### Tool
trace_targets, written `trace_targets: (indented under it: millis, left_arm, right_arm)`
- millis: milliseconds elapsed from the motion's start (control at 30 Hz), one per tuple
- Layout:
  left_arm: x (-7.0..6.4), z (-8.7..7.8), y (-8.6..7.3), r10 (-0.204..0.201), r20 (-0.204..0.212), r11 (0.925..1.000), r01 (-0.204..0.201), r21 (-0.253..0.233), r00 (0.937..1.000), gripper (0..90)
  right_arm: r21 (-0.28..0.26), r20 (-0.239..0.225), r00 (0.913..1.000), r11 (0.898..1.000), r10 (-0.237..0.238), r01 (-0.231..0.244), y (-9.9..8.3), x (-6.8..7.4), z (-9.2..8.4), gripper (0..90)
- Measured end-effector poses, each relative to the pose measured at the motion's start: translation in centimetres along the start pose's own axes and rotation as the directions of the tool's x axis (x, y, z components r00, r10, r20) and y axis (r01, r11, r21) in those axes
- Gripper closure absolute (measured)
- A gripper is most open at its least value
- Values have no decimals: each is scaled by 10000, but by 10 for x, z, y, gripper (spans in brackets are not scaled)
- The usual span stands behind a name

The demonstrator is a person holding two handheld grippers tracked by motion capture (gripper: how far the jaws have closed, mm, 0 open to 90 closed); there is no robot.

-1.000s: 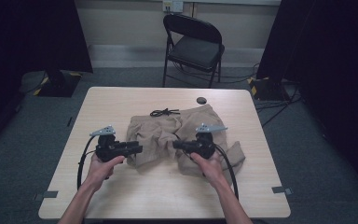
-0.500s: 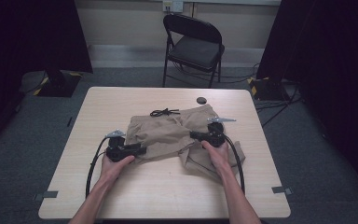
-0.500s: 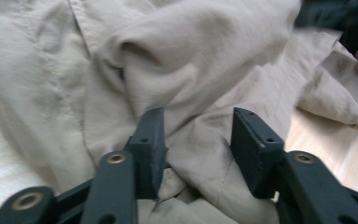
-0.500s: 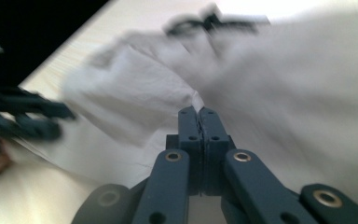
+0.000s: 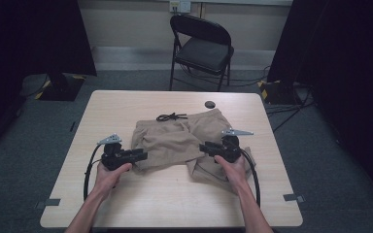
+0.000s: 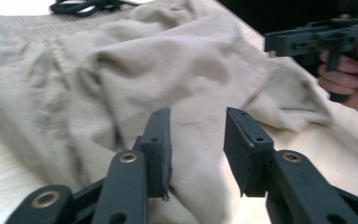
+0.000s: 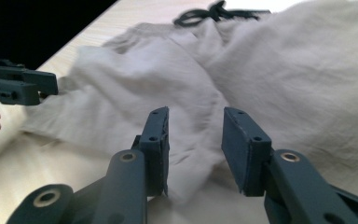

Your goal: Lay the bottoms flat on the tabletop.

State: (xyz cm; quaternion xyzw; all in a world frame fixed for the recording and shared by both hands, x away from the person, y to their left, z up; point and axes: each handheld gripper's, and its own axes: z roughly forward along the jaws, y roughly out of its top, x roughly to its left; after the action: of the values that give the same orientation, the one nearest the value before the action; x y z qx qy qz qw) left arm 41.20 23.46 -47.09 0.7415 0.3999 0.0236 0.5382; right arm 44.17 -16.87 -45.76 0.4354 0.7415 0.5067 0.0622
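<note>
We are folding the tan shorts (image 5: 182, 138), which lie crumpled at the desk's (image 5: 126, 104) middle, drawstring toward the far edge. The left gripper (image 5: 141, 155) has just been closing and the right gripper (image 5: 205, 148) opening; both stand open over cloth, pinching nothing. Next, we judge, each must clamp an edge.

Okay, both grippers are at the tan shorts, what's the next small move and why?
Probably ease the left gripper forward and close it on the shorts: its jaws have just been closing but stand apart over a fold without pinching it. The right gripper, just opened, also grips nothing.
</note>
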Motion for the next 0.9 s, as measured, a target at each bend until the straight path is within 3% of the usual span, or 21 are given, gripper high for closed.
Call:
trace_targets:
  millis: [33, 133, 200, 267, 300, 400, 433, 700, 800, 900]
  left_arm:
    - [-8, -7, -1, 187, 290, 9998, -187, 8, 9994, 632]
    - [-14, -10, -3, 392, 360, 9992, -395, 70, 9986, 632]
    - [-16, -10, -5, 486, 363, 9985, -494, 228, 9982, 579]
    - [-14, -6, -10, 428, 158, 9983, -434, 394, 9990, 517]
    - [-12, -1, -16, 505, 72, 9959, -509, 751, 9987, 503]
    - [-12, 2, -18, 584, 121, 9953, -592, 771, 9982, 454]
    - [-12, 5, -20, 862, 45, 9907, -862, 1052, 9963, 425]
    - [-10, 18, -30, 1230, -572, 9810, -1127, 1578, 9907, 411]
    - [-11, 20, -31, 1548, -1017, 9775, -1374, 1600, 9827, 523]
    - [-6, 19, -30, 1198, -1240, 9828, -999, 1553, 9850, 669]
  right_arm:
    - [-96, -9, 10000, 9999, -86, 86, -1, 3, -3, 638]
    - [-247, -195, 9997, 9996, -170, 165, -3, 5, -9, 696]
    - [-37, -176, 9996, 9998, -214, 213, -6, 5, -9, 714]
    - [241, -121, 9998, 9995, -176, 179, -9, 3, -4, 692]
    - [396, -116, 9999, 9991, -126, 130, -12, 3, 1, 665]
    - [401, -147, 9998, 9991, -123, 129, -12, 3, 5, 651]
    - [425, -187, 9998, 9990, -94, 102, -12, 3, 8, 638]
    - [593, -62, 9999, 9982, -81, 85, -14, 1, 12, 596]
    - [701, -181, 9996, 9973, -194, 206, -15, 3, 15, 547]
    - [1040, -1, 9995, 9941, -323, 322, -19, 5, 20, 514]
